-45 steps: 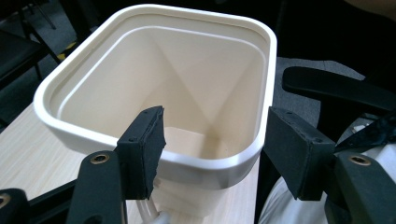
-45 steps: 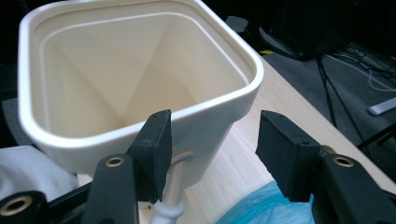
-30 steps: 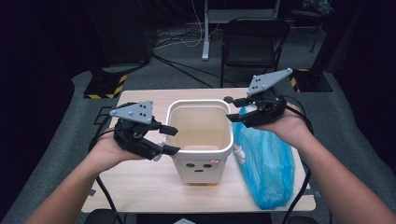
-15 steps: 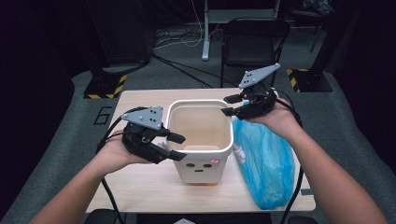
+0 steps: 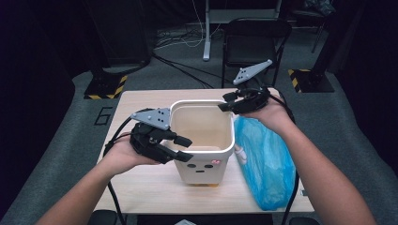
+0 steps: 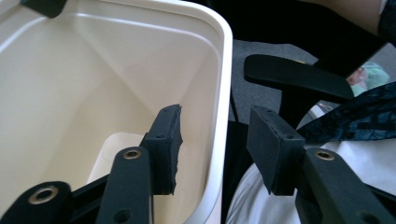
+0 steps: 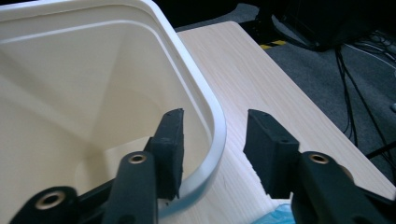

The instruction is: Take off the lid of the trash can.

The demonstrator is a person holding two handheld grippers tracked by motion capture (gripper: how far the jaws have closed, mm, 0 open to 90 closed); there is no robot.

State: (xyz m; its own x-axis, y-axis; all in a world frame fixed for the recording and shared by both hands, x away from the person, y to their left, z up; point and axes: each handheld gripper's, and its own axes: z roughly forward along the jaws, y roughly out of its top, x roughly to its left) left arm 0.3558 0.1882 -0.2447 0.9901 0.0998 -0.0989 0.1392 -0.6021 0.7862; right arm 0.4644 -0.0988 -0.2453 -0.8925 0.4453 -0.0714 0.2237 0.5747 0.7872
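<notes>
A cream square bin with a small face on its front stands on the wooden table. My left gripper is at the bin's near left corner. Its jaws have just been closing and straddle the rim, one pad inside and one outside, with gaps on both sides of my left gripper. My right gripper is at the far right corner. It has also been closing and is open astride the rim, pads clear of the wall around my right gripper. A blue plastic bag lies right of the bin.
A black chair stands behind the table, with cables and a stand's post on the grey floor. Bare table top runs beyond the bin's far right corner. Each gripper trails a black cable over the table's edge.
The right gripper moved left and away from me onto the bin's far right corner. The left gripper edged right over the near left rim. Both pairs of jaws narrowed.
</notes>
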